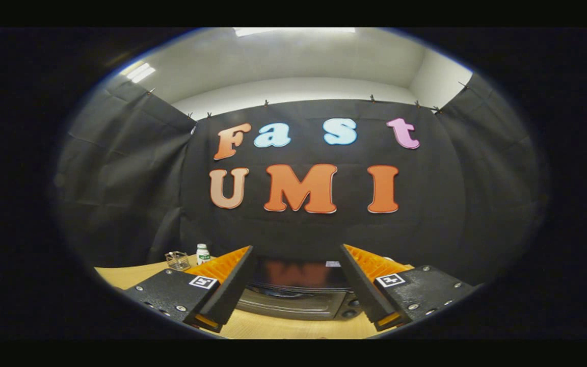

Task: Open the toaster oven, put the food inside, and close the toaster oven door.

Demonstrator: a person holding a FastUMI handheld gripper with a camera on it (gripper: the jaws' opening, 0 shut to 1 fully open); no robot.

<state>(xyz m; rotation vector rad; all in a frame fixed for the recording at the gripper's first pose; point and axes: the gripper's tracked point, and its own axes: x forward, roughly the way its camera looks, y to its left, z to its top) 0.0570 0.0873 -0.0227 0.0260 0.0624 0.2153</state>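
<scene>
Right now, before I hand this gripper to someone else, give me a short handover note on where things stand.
Gripper: fingers spread wide, holding nothing, raised above the table and aimed at the booth wall.
Toaster oven: on the wooden table, just ahead of the fingers and seen between them. Its door looks closed, though the view is low and partial.
Off to the left beyond the left finger: a small wire basket and a white bottle with a green label.
Food: I cannot point to it from here.
Done: nothing that shows.
Left: open the door, load the food, close the door.
</scene>
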